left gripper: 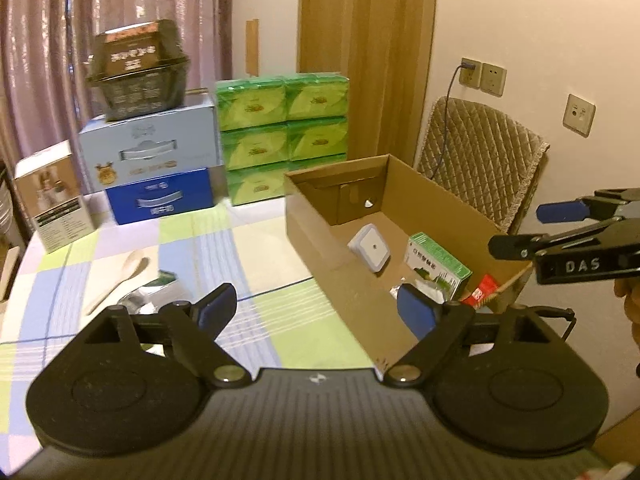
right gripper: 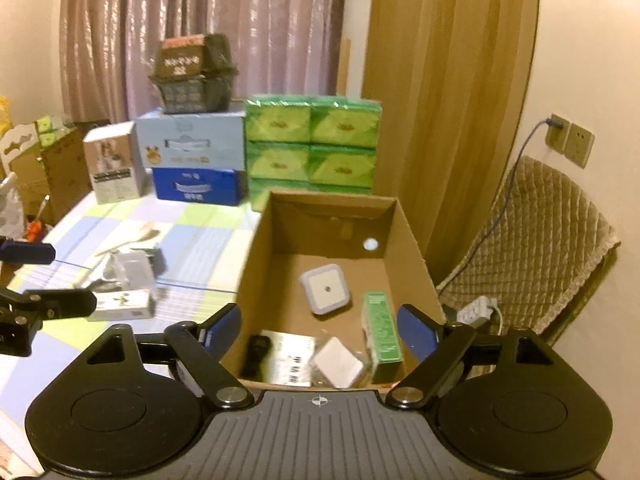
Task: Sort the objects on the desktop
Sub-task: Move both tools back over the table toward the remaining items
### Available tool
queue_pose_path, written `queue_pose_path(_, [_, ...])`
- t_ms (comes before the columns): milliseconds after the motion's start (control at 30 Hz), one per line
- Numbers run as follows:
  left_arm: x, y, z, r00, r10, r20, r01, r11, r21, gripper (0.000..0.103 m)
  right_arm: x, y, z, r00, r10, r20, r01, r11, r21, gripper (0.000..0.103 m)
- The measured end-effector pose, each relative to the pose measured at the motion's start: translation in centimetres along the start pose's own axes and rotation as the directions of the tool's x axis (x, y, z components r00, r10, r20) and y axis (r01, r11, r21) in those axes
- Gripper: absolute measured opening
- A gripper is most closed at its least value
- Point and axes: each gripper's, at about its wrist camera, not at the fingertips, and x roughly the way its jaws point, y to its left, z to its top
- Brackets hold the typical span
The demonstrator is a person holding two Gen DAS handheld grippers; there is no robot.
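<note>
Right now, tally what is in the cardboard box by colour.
White: 2, a square night light and a wrapped square block
Green: 1, a carton
Black: 1, a small device
Silver: 1, a foil sheet
Red: 1, a packet, seen from the left wrist only
Total: 6

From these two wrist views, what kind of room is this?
Most likely a home dining or living room, not a lab: a table with a checked tablecloth, a padded chair against the wall, window curtains, and stacked green tissue packs as household stock.
</note>
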Motion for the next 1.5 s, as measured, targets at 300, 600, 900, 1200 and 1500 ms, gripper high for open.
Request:
queue_pose_path(300, [-4.3, 2.8, -1.9, 0.999, 0.053, 0.007, -0.052, 0.998, -0.033, 0.092, -2.6, 3.4, 0.7, 0.997, 0.057, 0.048, -0.055, 0.998, -0.028, 0.096])
queue_pose_path(600, [-7.3, 6.7, -4.1, 0.992, 0.123, 0.009, -0.122, 0.990, -0.065, 0.099, -2.5, 7.1, 0.9, 0.991, 0.125, 0.043, -0.123, 0.991, -0.061, 0.101])
queue_pose_path(900, [-9.0, 11.6, -8.0, 0.975, 0.221, -0.039, -0.224, 0.970, -0.091, 0.101, -0.3, 12.0, 0.0, 0.977, 0.213, -0.009, -0.213, 0.974, -0.076, 0.101])
queue_pose_path(1200, [-9.1, 14.5, -10.7, 0.965, 0.253, -0.071, -0.260, 0.959, -0.117, 0.100, 2.4, 14.7, -1.5, 0.967, 0.245, -0.062, -0.250, 0.965, -0.085, 0.101])
queue_pose_path(1500, [-6.9, 15.5, -11.8, 0.973, 0.207, -0.099, -0.216, 0.972, -0.092, 0.096, 5.7, 15.6, -2.7, 0.963, 0.245, -0.113, -0.253, 0.965, -0.066, 0.101])
